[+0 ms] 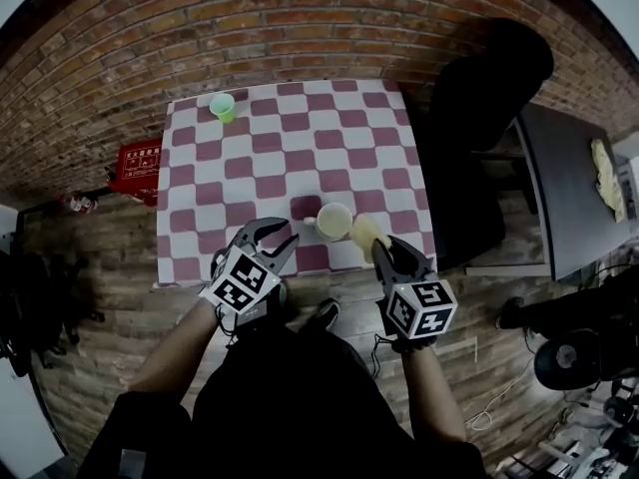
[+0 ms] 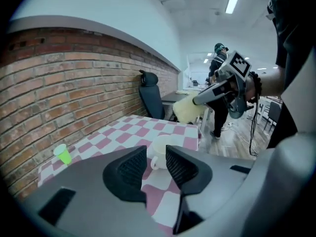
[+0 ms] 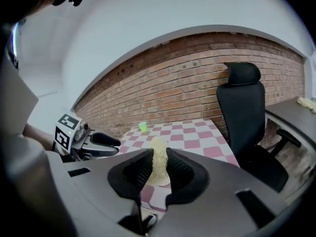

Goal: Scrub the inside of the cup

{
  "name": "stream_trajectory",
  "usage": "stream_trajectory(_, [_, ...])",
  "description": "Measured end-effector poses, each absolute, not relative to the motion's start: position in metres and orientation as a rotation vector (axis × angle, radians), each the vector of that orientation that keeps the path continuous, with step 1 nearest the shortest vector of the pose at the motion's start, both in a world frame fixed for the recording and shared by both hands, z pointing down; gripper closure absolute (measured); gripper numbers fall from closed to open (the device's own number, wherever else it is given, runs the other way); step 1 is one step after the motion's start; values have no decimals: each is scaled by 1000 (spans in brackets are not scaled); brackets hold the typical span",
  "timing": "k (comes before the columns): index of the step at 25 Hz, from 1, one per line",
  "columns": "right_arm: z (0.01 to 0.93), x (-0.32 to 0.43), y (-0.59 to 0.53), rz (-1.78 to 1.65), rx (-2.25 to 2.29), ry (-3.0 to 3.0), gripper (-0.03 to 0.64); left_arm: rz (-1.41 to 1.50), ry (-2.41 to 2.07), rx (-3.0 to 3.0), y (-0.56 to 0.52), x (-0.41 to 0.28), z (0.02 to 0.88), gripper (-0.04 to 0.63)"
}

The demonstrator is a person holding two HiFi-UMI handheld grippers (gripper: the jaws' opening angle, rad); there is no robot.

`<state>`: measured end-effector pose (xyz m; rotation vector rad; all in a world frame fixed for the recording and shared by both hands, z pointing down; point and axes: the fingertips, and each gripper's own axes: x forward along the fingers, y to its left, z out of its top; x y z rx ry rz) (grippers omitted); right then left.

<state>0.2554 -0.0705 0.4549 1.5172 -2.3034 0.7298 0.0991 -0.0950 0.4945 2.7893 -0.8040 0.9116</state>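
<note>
A pale yellow sponge (image 3: 159, 169) is pinched between the jaws of the right gripper (image 3: 158, 156). The jaws of the left gripper (image 2: 157, 157) are held apart with nothing between them (the white cup (image 2: 165, 143) is seen just beyond). The cup is set near the front edge of the checked table (image 1: 300, 158), between the two grippers. A green cup (image 1: 223, 107) is placed at a far corner.

right hand-held gripper (image 3: 158, 166) clamped on yellow sponge (image 3: 159, 148), checkered table (image 3: 197, 132), green cup (image 3: 142, 127), black chair (image 3: 244, 107) beyond
</note>
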Motion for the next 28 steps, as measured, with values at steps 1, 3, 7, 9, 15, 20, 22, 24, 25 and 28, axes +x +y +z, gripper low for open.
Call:
stream_trajectory(1, [457,252,-79,696,1488,-2279,528,933,-762,2786,-101,103,505,477])
stream_trajectory(3, [461,243,-94,623,1420,-2235,528,981,-690,2784,-113,111,525,459])
stream_trajectory(7, [471,220,-115,529,1312,-2178,528,1074,-584,2775,-126,117,563,451])
stream_trajectory(9, [478,209,-120,507,1267,-2154,528,1112,-559,2764,-130,117,580,451])
stream_trajectory(15, [514,191,-129,464,1132,-2047,528,1239,-500,2806,-141,127,612,451])
stream_trajectory(20, [547,177,-133,380,997,-1909,528,1344,-456,2860,-145,137,616,528])
stream_trajectory(22, [561,178,-137,397,966,-1842,528,1381,-428,2888,-142,138,615,530])
stream_trajectory(24, [579,176,-141,459,926,-1796,528,1403,-416,2912,-138,137,613,532])
stream_trajectory(25, [587,175,-143,500,908,-1783,528,1408,-422,2913,-137,136,613,532])
stream_trajectory(28, [604,167,-143,631,882,-1777,528,1403,-450,2884,-133,133,616,532])
